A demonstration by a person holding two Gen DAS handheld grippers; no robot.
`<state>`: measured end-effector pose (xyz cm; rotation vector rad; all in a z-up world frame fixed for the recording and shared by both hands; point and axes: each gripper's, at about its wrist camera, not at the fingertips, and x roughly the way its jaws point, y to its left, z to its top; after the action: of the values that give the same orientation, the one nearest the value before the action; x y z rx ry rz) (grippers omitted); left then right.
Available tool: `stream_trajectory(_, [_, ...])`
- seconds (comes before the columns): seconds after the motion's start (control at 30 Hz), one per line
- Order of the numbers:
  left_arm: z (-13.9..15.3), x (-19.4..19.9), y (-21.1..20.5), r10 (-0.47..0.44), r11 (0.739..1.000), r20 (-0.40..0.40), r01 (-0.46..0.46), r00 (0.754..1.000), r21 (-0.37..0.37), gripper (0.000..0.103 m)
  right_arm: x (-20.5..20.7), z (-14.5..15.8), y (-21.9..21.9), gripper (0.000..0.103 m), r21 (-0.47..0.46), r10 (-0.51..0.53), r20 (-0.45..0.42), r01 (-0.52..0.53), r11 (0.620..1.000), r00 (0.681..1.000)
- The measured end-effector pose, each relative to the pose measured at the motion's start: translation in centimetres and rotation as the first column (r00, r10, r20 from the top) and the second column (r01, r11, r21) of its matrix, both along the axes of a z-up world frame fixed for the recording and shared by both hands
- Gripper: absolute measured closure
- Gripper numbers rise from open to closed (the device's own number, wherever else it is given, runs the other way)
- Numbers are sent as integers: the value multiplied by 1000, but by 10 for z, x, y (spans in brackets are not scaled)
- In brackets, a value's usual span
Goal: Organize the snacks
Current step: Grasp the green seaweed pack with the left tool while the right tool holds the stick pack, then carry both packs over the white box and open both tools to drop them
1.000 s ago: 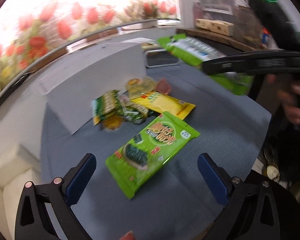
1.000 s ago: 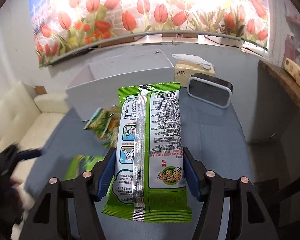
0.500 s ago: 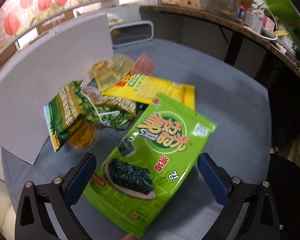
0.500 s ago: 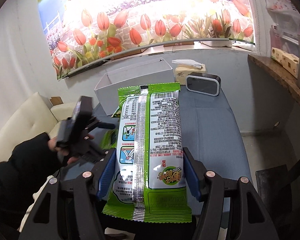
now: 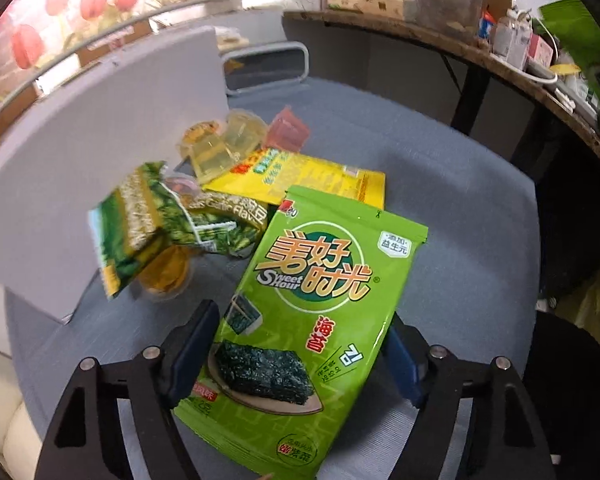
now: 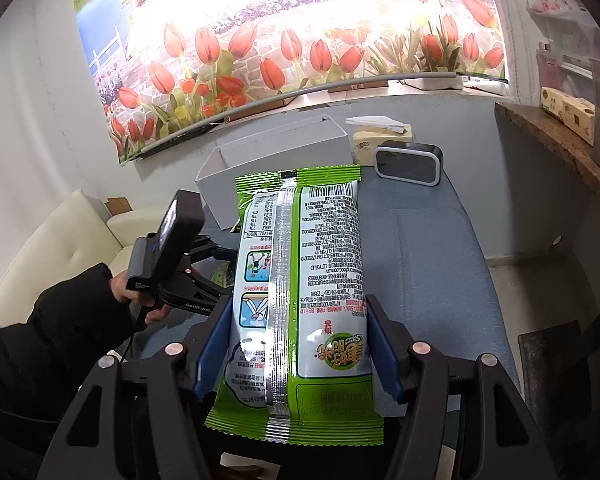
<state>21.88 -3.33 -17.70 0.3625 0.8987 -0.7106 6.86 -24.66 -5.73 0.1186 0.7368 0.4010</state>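
Left tool [image 5: 296,354] straddles front-up seaweed pack [image 5: 312,320] on near worktop [image 5: 460,208], pads at both edges; whether clamped, cannot tell. Right tool [image 6: 298,350] grips second seaweed pack [image 6: 300,280] aloft, probably bound for white bin [image 6: 276,152] far behind.

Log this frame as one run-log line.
left gripper: shut on seaweed pack, on table | right gripper: shut on green packet, raised | white bin: behind

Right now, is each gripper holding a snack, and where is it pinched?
Yes. The right gripper squeezes a green packet by its long sides, near the lower end. The left gripper clamps the seaweed bag across its lower half.
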Motion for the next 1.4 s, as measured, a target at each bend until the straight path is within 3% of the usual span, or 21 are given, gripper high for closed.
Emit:
stream_trajectory(0.17, [23, -30, 7, 149, 989, 72, -148, 986, -21, 22, 10, -7, 4, 35, -10, -4, 0, 4, 1000, 1000])
stream_trajectory(0.27, [40, -41, 10, 275, 961, 108, -273, 955, -40, 22, 26, -6, 12, 35, -31, -6, 27, 7, 999, 1000])
stream_trajectory(0.37, [61, -49, 24, 442, 897, 129, -432, 888, -94, 22, 48, -3, 19, 35, -47, 0, 48, 2, 999, 999])
stream_trajectory(0.4, [73, -51, 30, 504, 863, 138, -488, 853, -132, 22, 58, -1, 22, 35, -50, 8, 59, -5, 999, 998])
stream_trajectory(0.5, [93, -47, 41, 608, 791, 145, -582, 780, -188, 22, 90, 6, 31, 35, -66, 31, 86, -25, 998, 996])
stream_trajectory(0.57, [104, -39, 44, 645, 761, 152, -615, 748, -205, 24, 120, 11, 40, 35, -102, 41, 124, -29, 994, 991])
stream_trajectory(0.6, [114, -29, 47, 684, 728, 155, -650, 713, -220, 24, 133, 13, 44, 35, -116, 41, 130, -26, 993, 991])
stream_trajectory(0.63, [121, -24, 53, 703, 708, 151, -665, 695, -237, 24, 151, 16, 49, 35, -118, 40, 135, -24, 993, 990])
stream_trajectory(0.7, [136, -2, 65, 737, 670, 136, -690, 662, -274, 25, 175, 20, 55, 35, -98, 32, 147, -17, 995, 989])
stream_trajectory(0.8, [156, 25, 67, 757, 652, 197, -707, 622, -274, 25, 218, 24, 71, 35, -93, 32, 155, -17, 996, 987])
stream_trajectory(0.87, [163, 46, 72, 762, 647, 192, -708, 619, -283, 26, 243, 29, 87, 35, -104, 43, 156, -27, 994, 987])
stream_trajectory(0.9, [168, 58, 76, 776, 630, 200, -724, 598, -280, 26, 252, 31, 93, 35, -118, 41, 161, -22, 993, 986])
stream_trajectory(1.0, [171, 87, 82, 782, 622, 246, -740, 572, -257, 27, 280, 36, 108, 35, -160, 47, 170, -19, 987, 984])
stream_trajectory(1.1, [168, 119, 94, 792, 611, 217, -750, 571, -255, 27, 305, 37, 118, 35, -206, 57, 174, -20, 978, 983])
stream_trajectory(1.17, [165, 134, 93, 787, 615, 242, -756, 568, -226, 26, 323, 35, 123, 35, -220, 62, 150, -28, 975, 987])
stream_trajectory(1.2, [163, 142, 94, 778, 626, 244, -750, 580, -214, 24, 330, 33, 126, 33, -230, 63, 146, -28, 973, 987])
stream_trajectory(1.23, [161, 148, 94, 769, 637, 239, -744, 593, -203, 22, 336, 32, 129, 28, -244, 63, 147, -25, 970, 987])
stream_trajectory(1.27, [158, 153, 93, 758, 650, 233, -735, 609, -196, 11, 343, 30, 133, 23, -254, 65, 141, -27, 967, 988])
stream_trajectory(1.3, [154, 156, 93, 754, 653, 246, -734, 609, -187, 0, 347, 28, 133, 7, -256, 66, 138, -29, 966, 988])
stream_trajectory(1.37, [150, 159, 95, 753, 651, 271, -739, 600, -173, 0, 353, 26, 131, 0, -255, 53, 150, -14, 967, 987])
stream_trajectory(1.4, [146, 162, 98, 749, 656, 256, -738, 611, -158, 0, 353, 25, 129, 0, -242, 52, 153, -13, 970, 987])
